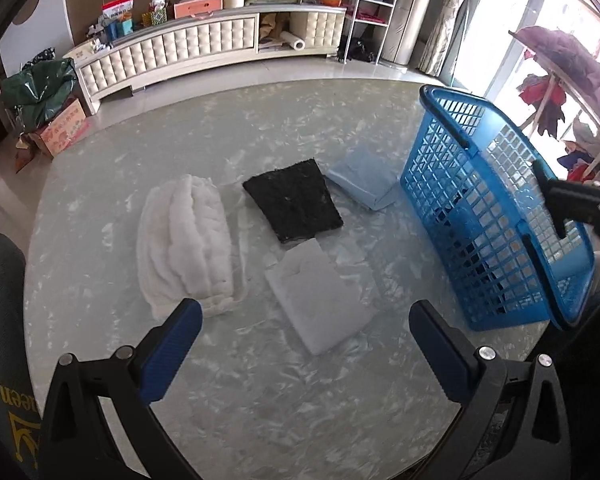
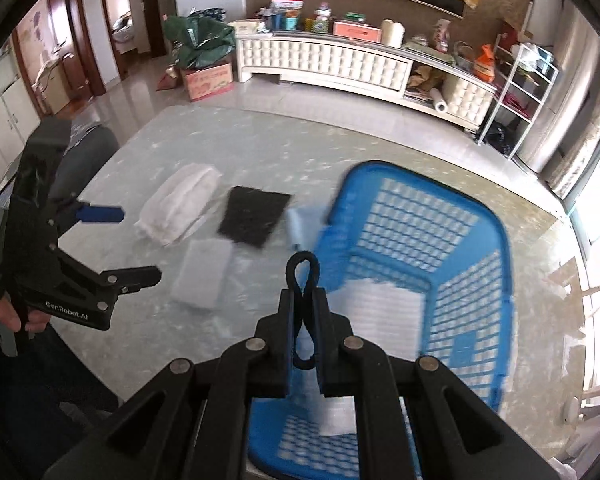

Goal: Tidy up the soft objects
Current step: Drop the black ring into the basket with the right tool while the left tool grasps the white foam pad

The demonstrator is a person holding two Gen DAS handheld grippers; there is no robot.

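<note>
Your left gripper (image 1: 304,344) has a black frame, silver round screws and ribbed blue pads (image 1: 172,350), with white "GenRobot.AI" lettering on its side. Your right gripper (image 2: 303,316) is the same black frame with silver screws.

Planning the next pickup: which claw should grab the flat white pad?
Left. The left claw is open right above the white pad; the right claw is shut on the basket's black handle.

Four folded cloths (image 1: 300,200) on table (image 1: 260,400), basket (image 1: 488,216) right.
</note>
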